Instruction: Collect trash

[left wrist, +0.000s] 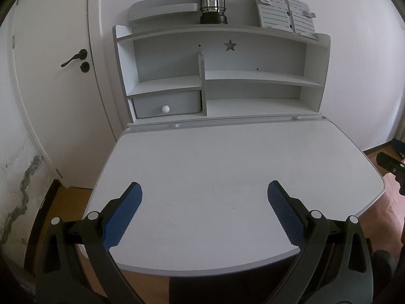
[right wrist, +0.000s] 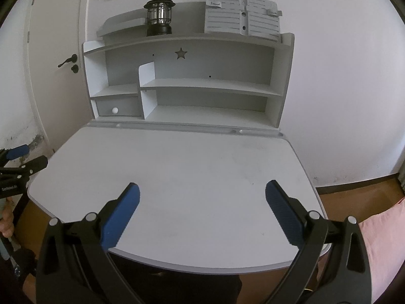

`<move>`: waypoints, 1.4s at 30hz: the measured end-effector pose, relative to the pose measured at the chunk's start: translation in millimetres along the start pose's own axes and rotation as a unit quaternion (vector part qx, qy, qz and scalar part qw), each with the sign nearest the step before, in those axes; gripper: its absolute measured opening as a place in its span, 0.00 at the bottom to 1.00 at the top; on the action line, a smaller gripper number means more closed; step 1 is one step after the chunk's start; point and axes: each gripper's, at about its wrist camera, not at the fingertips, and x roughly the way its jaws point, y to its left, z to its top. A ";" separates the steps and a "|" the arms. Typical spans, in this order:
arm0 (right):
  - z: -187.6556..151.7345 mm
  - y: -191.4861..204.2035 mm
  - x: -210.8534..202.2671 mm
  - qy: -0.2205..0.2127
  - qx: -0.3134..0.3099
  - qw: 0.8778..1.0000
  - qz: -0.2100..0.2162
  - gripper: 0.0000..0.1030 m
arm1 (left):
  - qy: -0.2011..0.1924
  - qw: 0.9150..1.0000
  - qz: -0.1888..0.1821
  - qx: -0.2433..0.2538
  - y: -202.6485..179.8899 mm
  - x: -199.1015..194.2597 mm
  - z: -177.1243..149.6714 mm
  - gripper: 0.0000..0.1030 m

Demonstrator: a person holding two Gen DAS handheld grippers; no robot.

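Observation:
No trash shows in either view. My left gripper (left wrist: 204, 190) is open and empty, held over the front edge of the white desk (left wrist: 227, 152). My right gripper (right wrist: 202, 191) is open and empty too, over the front of the same desk (right wrist: 177, 162). The left gripper also shows at the left edge of the right wrist view (right wrist: 22, 157). Part of the right gripper shows at the right edge of the left wrist view (left wrist: 391, 164).
A shelf unit (left wrist: 253, 78) stands at the back of the desk with a small drawer (left wrist: 167, 103). A black lantern (left wrist: 212, 5) and a grey slatted book stand (left wrist: 286, 12) stand on top. A door (left wrist: 55, 76) is at the left. A pink cushion (right wrist: 382, 240) lies at the right.

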 end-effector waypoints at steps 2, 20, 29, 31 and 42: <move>0.1 -0.3 -0.2 -0.001 -0.002 1.000 0.000 0.93 | 0.000 1.000 0.000 -0.001 0.2 0.1 -0.3 0.94; 0.1 0.6 0.2 -0.001 0.000 1.000 0.000 0.93 | 0.007 1.000 -0.004 0.005 -2.6 5.3 0.0 0.94; -0.8 0.0 0.5 -0.001 0.000 1.000 0.001 0.93 | 0.009 1.000 -0.001 0.004 -3.4 2.9 -1.5 0.94; -1.0 0.1 0.6 -0.001 0.000 1.000 0.000 0.93 | 0.009 1.000 -0.001 0.005 -3.6 3.3 -1.8 0.94; -1.3 0.4 1.0 -0.001 -0.001 1.000 0.000 0.93 | 0.012 1.000 -0.001 0.005 -4.2 5.0 -2.6 0.94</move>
